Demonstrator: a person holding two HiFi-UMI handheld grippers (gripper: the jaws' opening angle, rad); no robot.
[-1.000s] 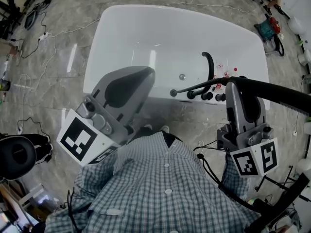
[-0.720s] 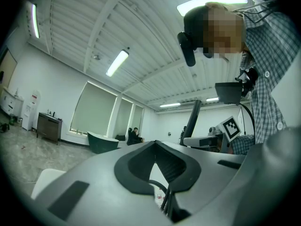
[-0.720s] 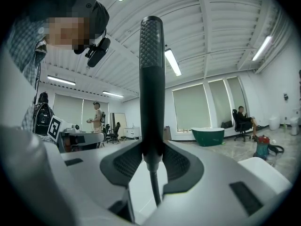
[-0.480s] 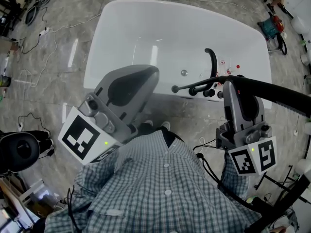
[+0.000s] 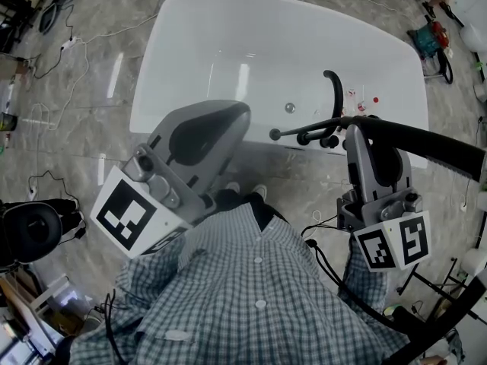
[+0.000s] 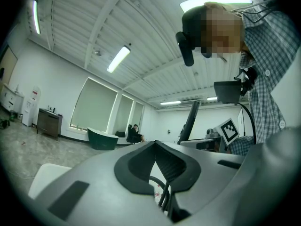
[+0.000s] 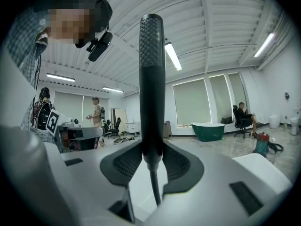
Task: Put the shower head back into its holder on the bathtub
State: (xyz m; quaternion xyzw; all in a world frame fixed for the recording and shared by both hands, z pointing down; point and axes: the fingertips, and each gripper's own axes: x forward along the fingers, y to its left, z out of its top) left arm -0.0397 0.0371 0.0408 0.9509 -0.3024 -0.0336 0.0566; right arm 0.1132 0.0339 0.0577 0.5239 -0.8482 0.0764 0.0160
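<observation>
Item 1, right hand-held gripper: in its own view I read it as clamped on the shower head. Both jaws press against the lower end of the textured black handle. The handle stands straight up out of the jaws, and a thin black stem runs down from its base.

Item 2, shower head, from the head view: a thick black bar reaching from the right gripper's tip to the picture's right edge. It is held over the near rim of the bathtub. The thin stem runs leftward from the jaws, passing just above the black knobs. I cannot pick out the holder among these fittings.

Item 3, left hand-held gripper: its own view shows the jaws closed tip to tip, with nothing between them. It is raised in front of my checked shirt, toward the tub's near left side and well apart from the shower head.

Item 4, bathtub: white, standing on a grey marbled floor. A curved black spout rises beside the knobs on the near right rim. A small silver round fitting sits on the inner wall.

Item 5, background of the right gripper view: a green tub with a seated person near it, both far off.
</observation>
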